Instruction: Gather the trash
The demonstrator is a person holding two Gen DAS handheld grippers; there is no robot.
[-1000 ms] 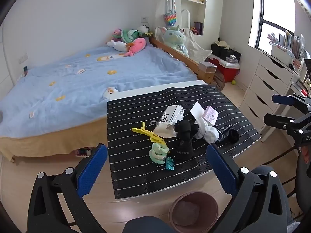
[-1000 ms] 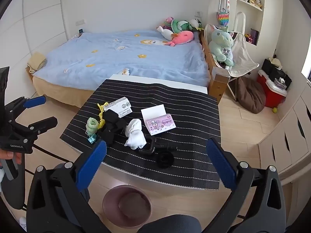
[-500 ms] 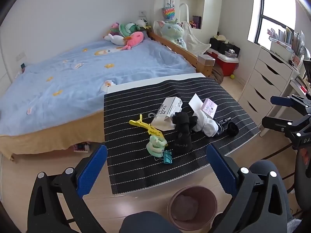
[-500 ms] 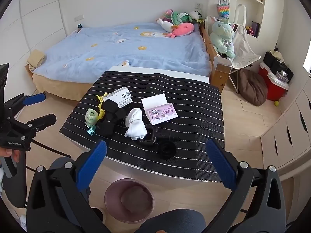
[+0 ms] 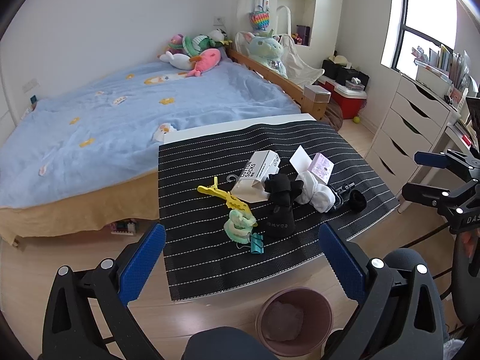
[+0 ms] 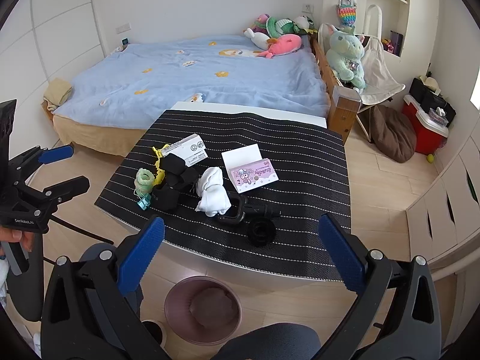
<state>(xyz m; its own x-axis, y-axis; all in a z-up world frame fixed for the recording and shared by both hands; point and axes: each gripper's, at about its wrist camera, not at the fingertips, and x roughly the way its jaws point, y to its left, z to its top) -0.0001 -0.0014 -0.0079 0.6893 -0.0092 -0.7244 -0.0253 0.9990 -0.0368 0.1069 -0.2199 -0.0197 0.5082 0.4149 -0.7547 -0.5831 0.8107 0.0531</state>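
1. Left wrist view: my left gripper (image 5: 241, 265) hangs with its jaws spread wide and nothing between them, above the near edge of the striped table (image 5: 210, 258). The clutter sits mid-table: a white sock box (image 5: 258, 171), a yellow clip (image 5: 223, 195), a green scrunchie (image 5: 238, 225), a teal binder clip (image 5: 257, 243), a black sock (image 5: 280, 207) and a white sock (image 5: 315, 190). The pink bin (image 5: 295, 315) stands on the floor just near of the table; something crumpled seems to lie in it, though the distortion at that edge keeps me from being sure.

2. Right wrist view: my right gripper (image 6: 241, 265) is equally wide and empty, held back from the table's near edge. The pink card box (image 6: 253, 174) lies right of the white sock, with a black handled tool (image 6: 244, 208) and a black ring (image 6: 260, 232) nearer me. The bin shows below the table here too.

3. I judge this the opening step: picking a target, nothing gripped yet. The empty packaging looks like the trash. Next I would bring one gripper forward and down over the sock box, close across its narrow sides, then carry it near and drop it in the bin.
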